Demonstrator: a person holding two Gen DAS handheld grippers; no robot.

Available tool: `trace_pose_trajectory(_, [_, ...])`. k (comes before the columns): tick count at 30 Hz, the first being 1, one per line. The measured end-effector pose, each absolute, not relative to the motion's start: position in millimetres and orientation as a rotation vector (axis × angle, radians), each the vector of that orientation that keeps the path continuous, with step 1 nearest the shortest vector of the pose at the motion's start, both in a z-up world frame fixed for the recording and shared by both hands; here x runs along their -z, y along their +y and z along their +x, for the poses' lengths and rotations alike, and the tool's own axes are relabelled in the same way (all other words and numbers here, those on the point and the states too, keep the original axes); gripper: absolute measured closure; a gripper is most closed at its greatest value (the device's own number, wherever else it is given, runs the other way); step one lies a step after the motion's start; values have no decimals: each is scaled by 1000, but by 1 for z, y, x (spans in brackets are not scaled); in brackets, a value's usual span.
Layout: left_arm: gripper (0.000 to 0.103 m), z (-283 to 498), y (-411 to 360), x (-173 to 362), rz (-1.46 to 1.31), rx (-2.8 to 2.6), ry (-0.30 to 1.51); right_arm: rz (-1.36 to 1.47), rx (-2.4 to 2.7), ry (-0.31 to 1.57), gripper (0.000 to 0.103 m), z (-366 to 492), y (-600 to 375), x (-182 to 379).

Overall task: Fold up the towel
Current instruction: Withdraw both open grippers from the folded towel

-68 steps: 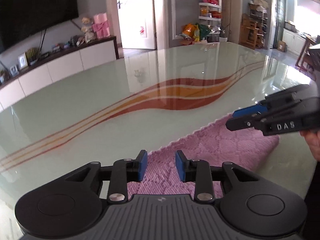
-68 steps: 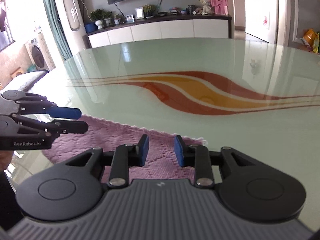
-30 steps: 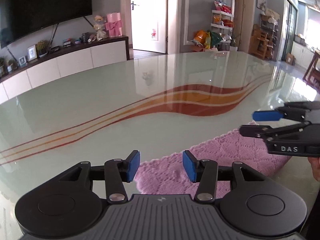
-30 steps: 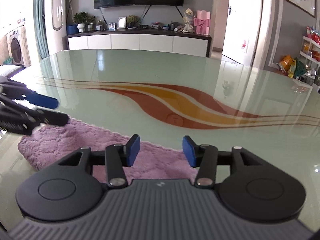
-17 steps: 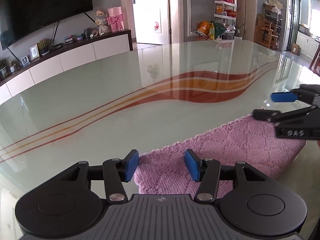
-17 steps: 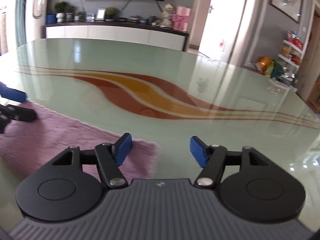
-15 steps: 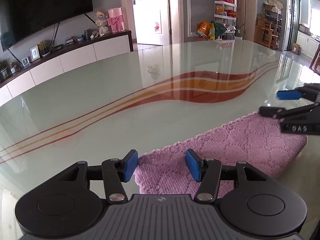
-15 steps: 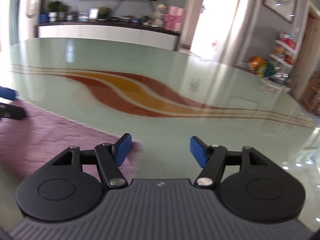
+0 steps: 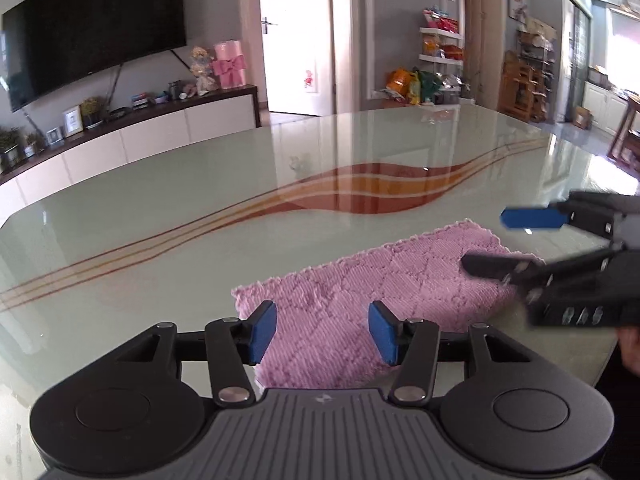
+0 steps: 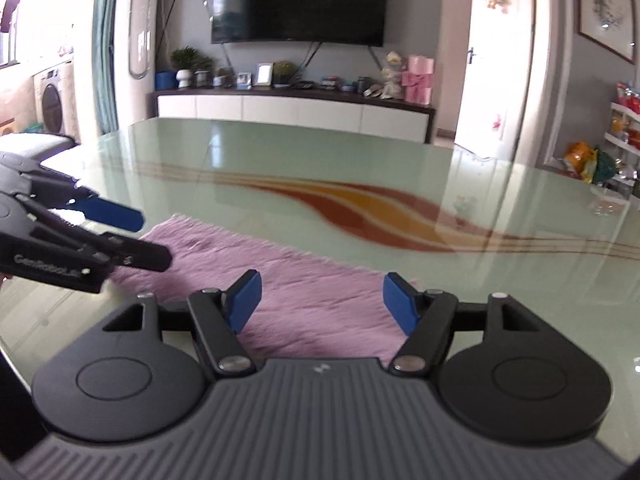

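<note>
A pink knitted towel [image 9: 380,292] lies folded in a long strip on the glass table [image 9: 200,208], close to its near edge. My left gripper [image 9: 323,332] hovers over the strip's left end, jaws apart and closing slightly, the pads not pressing the cloth. In the right wrist view the towel [image 10: 288,280] stretches from left to right under my right gripper [image 10: 322,304], whose jaws are opening with nothing gripped. Each gripper shows in the other's view: the right gripper [image 9: 484,240] over the towel's right end, the left gripper [image 10: 156,238] over its left end.
The table carries a red and orange wave pattern [image 9: 360,196]. Its rounded near edge [image 9: 560,364] runs just behind the towel. Beyond the table stand a white sideboard [image 10: 296,114], a wall television [image 10: 300,0] and shelves [image 9: 440,64]. A hand [image 9: 628,352] holds the right gripper.
My right gripper's jaws have spread wider and it has swung back over the towel's right end. The left gripper has drawn back a little, so the towel's left end lies farther ahead.
</note>
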State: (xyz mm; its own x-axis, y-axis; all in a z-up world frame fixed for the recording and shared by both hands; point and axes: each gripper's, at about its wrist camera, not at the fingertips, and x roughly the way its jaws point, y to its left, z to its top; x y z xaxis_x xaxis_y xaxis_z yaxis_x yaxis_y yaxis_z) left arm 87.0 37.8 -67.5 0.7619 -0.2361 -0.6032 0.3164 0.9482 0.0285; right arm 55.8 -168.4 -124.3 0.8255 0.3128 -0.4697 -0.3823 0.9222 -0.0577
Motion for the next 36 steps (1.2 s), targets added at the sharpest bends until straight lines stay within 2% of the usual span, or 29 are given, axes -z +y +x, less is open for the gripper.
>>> trace_pose_trajectory(6, [48, 93, 36, 76, 132, 273, 669, -223, -361, 513, 31, 52, -160, 132])
trace_pose_trajectory(11, [45, 90, 41, 86, 145, 253, 697, -210, -316, 540, 23, 53, -174, 137])
trace_pose_trajectory(19, [41, 82, 45, 88, 152, 241, 683, -193, -211, 544, 23, 58, -199, 136])
trace_pose_trajectory(26, [41, 82, 42, 85, 157, 236, 696, -194, -339, 468, 22, 48, -162, 127])
trace_pose_trajectory(31, [41, 83, 43, 85, 151, 237, 701, -243, -351, 499, 22, 51, -137, 137])
trace_pose_trajectory(36, [38, 83, 46, 86, 137, 236, 700, -233, -297, 519, 19, 49, -156, 141])
